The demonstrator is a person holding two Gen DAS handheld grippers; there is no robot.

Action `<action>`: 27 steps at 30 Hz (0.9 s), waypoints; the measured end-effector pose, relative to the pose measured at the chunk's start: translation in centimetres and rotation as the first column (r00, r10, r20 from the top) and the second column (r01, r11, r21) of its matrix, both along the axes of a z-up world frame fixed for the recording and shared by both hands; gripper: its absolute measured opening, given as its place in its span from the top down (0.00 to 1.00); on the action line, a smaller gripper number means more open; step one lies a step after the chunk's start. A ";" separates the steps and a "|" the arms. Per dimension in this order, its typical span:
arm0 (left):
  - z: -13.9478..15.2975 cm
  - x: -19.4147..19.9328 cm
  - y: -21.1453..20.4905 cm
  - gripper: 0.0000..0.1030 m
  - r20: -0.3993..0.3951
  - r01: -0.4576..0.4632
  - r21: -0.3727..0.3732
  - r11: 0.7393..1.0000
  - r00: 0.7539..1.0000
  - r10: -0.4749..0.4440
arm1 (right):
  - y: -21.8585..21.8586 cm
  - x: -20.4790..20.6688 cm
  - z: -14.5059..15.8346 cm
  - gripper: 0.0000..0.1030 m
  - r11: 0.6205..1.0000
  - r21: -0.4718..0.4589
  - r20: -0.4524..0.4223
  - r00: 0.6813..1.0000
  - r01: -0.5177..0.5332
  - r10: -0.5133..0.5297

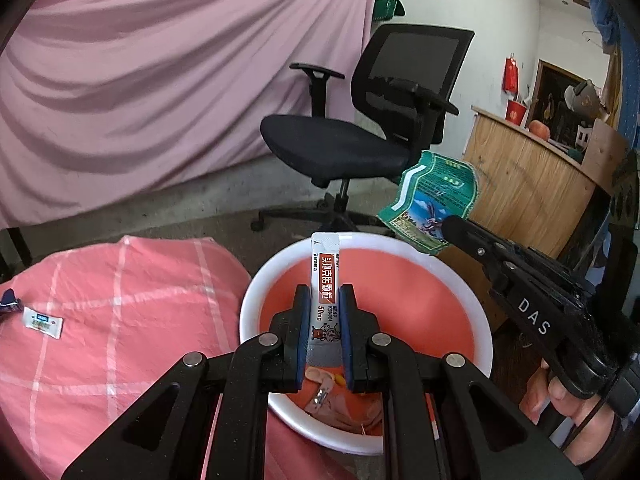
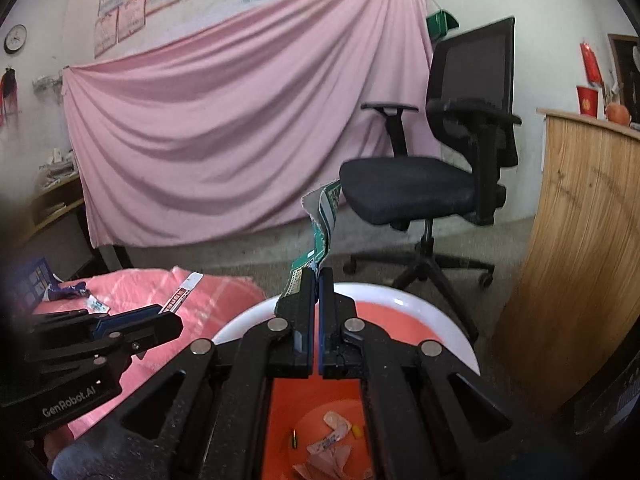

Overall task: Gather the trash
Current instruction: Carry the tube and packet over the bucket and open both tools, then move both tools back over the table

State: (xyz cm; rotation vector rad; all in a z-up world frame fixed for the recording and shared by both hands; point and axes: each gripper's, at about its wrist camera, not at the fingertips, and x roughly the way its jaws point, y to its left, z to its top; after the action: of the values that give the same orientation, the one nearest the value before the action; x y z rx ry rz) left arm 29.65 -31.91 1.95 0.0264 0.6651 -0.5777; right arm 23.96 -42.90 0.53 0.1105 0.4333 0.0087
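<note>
My left gripper [image 1: 325,292] is shut on a white stick sachet [image 1: 325,280] with a red label, held upright over the orange bin [image 1: 420,304] with a white rim. My right gripper [image 2: 319,276] is shut on a green snack wrapper [image 2: 325,216] and holds it above the same bin [image 2: 420,320]; the right gripper [image 1: 452,226] and its wrapper [image 1: 434,196] also show in the left wrist view. The left gripper [image 2: 160,312] with its sachet [image 2: 182,292] shows at left in the right wrist view. Several scraps [image 2: 332,440] lie in the bin's bottom.
A small white packet [image 1: 43,322] and a blue wrapper [image 1: 9,304] lie on the pink checked cloth [image 1: 120,320] left of the bin. A black office chair [image 1: 360,136] stands behind the bin. A wooden counter [image 2: 592,240] stands at right. A pink sheet [image 1: 180,80] hangs behind.
</note>
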 end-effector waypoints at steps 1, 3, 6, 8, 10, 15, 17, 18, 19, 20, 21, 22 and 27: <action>-0.2 0.1 0.0 0.89 -0.006 0.001 -0.002 1.000 1.000 -0.001 | 0.0 0.1 -0.2 0.81 1.000 0.000 -0.011 1.000 -0.001 0.001; -0.5 0.3 -0.1 0.89 -0.016 0.002 0.004 1.000 1.000 -0.002 | -0.1 0.3 -0.4 0.80 1.000 -0.001 -0.023 1.000 -0.003 0.003; -0.8 0.6 0.0 0.88 -0.037 -0.002 0.020 1.000 0.999 0.002 | -0.1 0.6 -0.6 0.80 1.000 -0.003 -0.038 0.999 0.000 0.000; -1.0 0.8 0.3 0.86 -0.052 -0.002 0.021 1.000 0.999 0.003 | -0.1 0.8 -0.6 0.80 1.000 -0.005 -0.049 0.999 0.001 -0.001; -1.0 0.9 0.8 0.84 -0.054 -0.011 0.023 1.000 0.998 0.012 | 0.0 0.9 -0.7 0.80 1.000 -0.008 -0.058 0.998 0.002 -0.002; -0.7 0.9 2.4 0.80 -0.048 -0.051 0.022 0.998 0.997 0.052 | -0.1 1.1 -0.7 0.77 1.000 -0.005 -0.061 0.998 0.000 -0.001; -0.3 0.7 3.3 0.72 -0.038 -0.076 0.004 0.997 0.996 0.076 | 0.2 1.1 -0.5 0.72 1.000 -0.004 -0.054 0.999 -0.003 0.003; -0.1 0.6 3.7 0.68 -0.032 -0.089 -0.006 0.996 0.996 0.088 | 0.3 1.1 -0.4 0.66 1.000 -0.002 -0.048 0.999 -0.006 0.006; 0.1 0.5 4.3 0.67 -0.025 -0.103 -0.018 0.995 0.994 0.102 | 0.5 1.0 -0.2 0.62 1.000 -0.002 -0.039 0.999 -0.008 0.008; 0.4 0.5 4.7 0.67 -0.019 -0.114 -0.024 0.993 0.993 0.113 | 0.6 1.0 0.0 0.56 1.000 -0.001 -0.030 0.999 -0.011 0.011; 0.7 0.4 5.3 0.66 -0.010 -0.131 -0.025 0.991 0.991 0.131 | 0.9 0.9 0.2 0.52 1.000 0.002 -0.015 1.000 -0.015 0.015; 1.0 0.3 5.8 0.65 0.001 -0.150 -0.026 0.988 0.989 0.151 | 1.1 0.8 0.5 0.51 1.000 0.005 -0.003 1.000 -0.019 0.019; 2.7 -0.3 9.1 0.52 0.073 -0.284 -0.076 0.956 0.954 0.290 | 2.2 0.2 1.9 0.33 0.999 0.021 0.074 0.997 -0.036 0.035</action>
State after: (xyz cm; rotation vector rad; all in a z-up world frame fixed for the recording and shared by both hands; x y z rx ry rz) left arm 29.32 -22.77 4.64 -0.1054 0.5560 -0.3152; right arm 24.14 -40.69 2.42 0.1240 0.3615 0.0524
